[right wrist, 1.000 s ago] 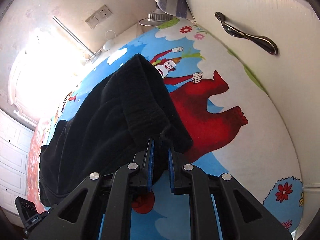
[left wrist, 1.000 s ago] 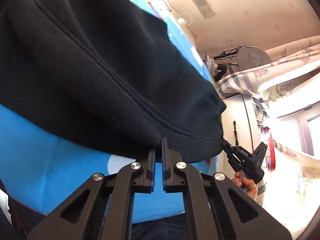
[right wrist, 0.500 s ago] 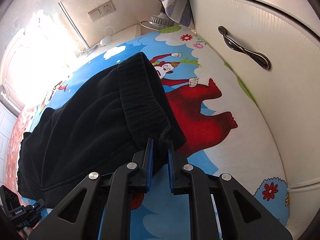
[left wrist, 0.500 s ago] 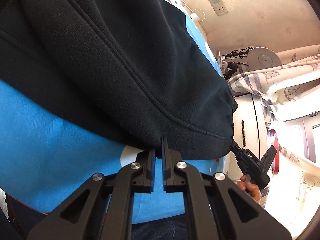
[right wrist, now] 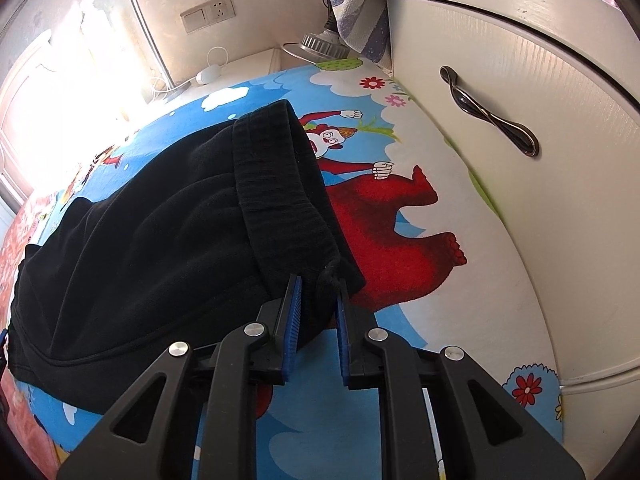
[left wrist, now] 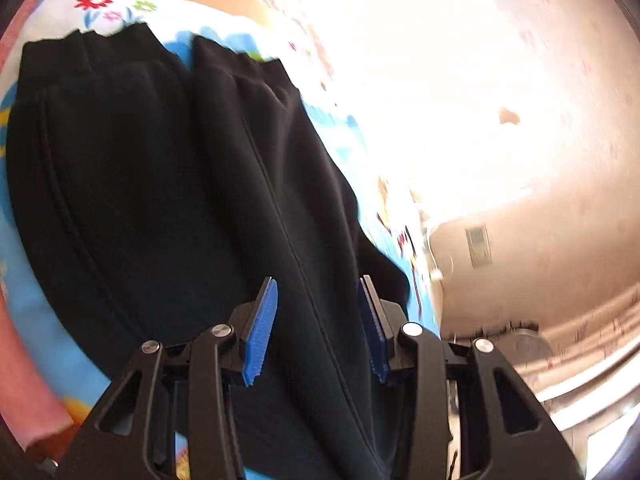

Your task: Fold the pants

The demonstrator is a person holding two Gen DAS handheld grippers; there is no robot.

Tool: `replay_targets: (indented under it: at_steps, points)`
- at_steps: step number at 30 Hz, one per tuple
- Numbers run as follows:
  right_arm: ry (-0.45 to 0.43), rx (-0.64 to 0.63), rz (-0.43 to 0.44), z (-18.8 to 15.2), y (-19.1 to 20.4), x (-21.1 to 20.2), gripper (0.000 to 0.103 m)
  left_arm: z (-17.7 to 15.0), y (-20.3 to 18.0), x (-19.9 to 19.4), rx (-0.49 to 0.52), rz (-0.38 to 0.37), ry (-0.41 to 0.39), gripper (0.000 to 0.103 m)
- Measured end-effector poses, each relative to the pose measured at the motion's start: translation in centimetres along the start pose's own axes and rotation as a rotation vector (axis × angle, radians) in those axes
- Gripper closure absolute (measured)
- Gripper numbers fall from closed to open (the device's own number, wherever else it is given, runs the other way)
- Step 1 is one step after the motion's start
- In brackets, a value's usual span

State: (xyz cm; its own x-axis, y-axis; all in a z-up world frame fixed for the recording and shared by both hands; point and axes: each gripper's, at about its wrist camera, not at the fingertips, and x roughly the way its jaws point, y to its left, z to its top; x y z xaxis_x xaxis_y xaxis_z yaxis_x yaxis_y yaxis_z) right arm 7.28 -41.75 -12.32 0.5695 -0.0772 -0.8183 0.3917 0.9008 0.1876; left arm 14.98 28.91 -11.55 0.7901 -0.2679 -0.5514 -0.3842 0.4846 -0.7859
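The black pants (right wrist: 160, 232) lie on a blue cartoon bedsheet (right wrist: 420, 280). In the right wrist view the ribbed waistband (right wrist: 280, 184) runs toward my right gripper (right wrist: 318, 294), whose blue pads stand a little apart around the waistband corner and drawstring. In the left wrist view the pants (left wrist: 160, 200) spread below with both leg cuffs (left wrist: 100, 52) at the far end. My left gripper (left wrist: 318, 300) is open, its blue pads wide apart over the cloth, holding nothing.
A white cabinet (right wrist: 540, 80) with a dark handle (right wrist: 488, 112) borders the bed on the right. A wall socket (right wrist: 206, 14), a charger cable and a fan base (right wrist: 320, 46) sit at the far end. A pink cover (left wrist: 24, 380) lies at the left.
My left gripper has let go of the pants edge, opened wide and swung over the cloth. My right gripper's pads have parted slightly at the waistband corner. The pants now lie flatter.
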Motion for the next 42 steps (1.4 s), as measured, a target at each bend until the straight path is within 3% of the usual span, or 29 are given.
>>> replay_targets:
  at_steps: [4, 7, 11, 12, 16, 19, 21, 23, 25, 26, 27, 30, 34, 38, 42]
  points:
    - [0.004, 0.007, 0.007, 0.0, -0.2, -0.1, 0.090, 4.8, 3.1, 2.3, -0.093, 0.085, -0.015, 0.063]
    - [0.001, 0.006, 0.004, -0.1, -0.2, -0.1, 0.090, 6.6, 4.2, 3.8, -0.131, 0.077, 0.008, 0.067]
    - [0.006, 0.006, 0.009, 0.0, -0.3, 0.0, 0.090, 7.8, 4.5, 5.6, -0.171, 0.074, 0.042, 0.098]
    - [0.009, 0.012, 0.016, 0.1, -0.5, 0.0, 0.090, 8.4, 4.1, 5.2, -0.161, 0.067, 0.034, 0.099]
    - [0.012, 0.031, 0.036, 0.0, -1.0, 0.1, 0.090, 6.7, -1.3, -2.8, 0.004, 0.021, -0.107, 0.099]
    - [0.009, 0.030, 0.032, -0.1, -0.9, 0.0, 0.090, 3.7, -1.2, -8.3, 0.034, 0.041, -0.203, 0.099]
    - [0.010, 0.020, 0.029, 0.0, -0.9, 0.0, 0.090, 2.1, 1.2, -8.8, 0.038, 0.120, -0.198, 0.099]
    - [0.015, 0.009, 0.031, 0.1, -0.9, 0.1, 0.090, 2.0, 5.3, -7.5, -0.022, 0.119, -0.113, 0.097]
    - [0.024, 0.006, 0.041, 0.3, -1.1, 0.1, 0.090, 2.0, 8.4, -7.3, -0.057, 0.097, -0.075, 0.086]
    - [0.026, 0.008, 0.045, 0.3, -1.1, 0.1, 0.090, 2.1, 8.7, -7.6, -0.063, 0.066, -0.083, 0.069]
    - [0.026, 0.009, 0.048, 0.3, -1.2, 0.1, 0.090, 2.2, 8.7, -7.7, -0.075, 0.026, -0.095, 0.060]
    - [0.022, 0.005, 0.038, 0.3, -1.0, 0.2, 0.089, 4.2, 10.3, -8.6, -0.168, -0.042, -0.121, 0.062]
    - [0.019, -0.010, 0.019, 0.3, -0.7, 0.2, 0.089, 5.8, 12.0, -6.7, -0.257, -0.074, -0.047, 0.063]
    - [0.021, -0.010, 0.020, 0.3, -0.8, 0.2, 0.089, 6.0, 14.0, -6.7, -0.413, -0.185, -0.037, 0.063]
    - [0.018, -0.016, 0.014, 0.3, -0.7, 0.2, 0.089, 6.6, 14.8, -6.6, -0.478, -0.207, -0.042, 0.061]
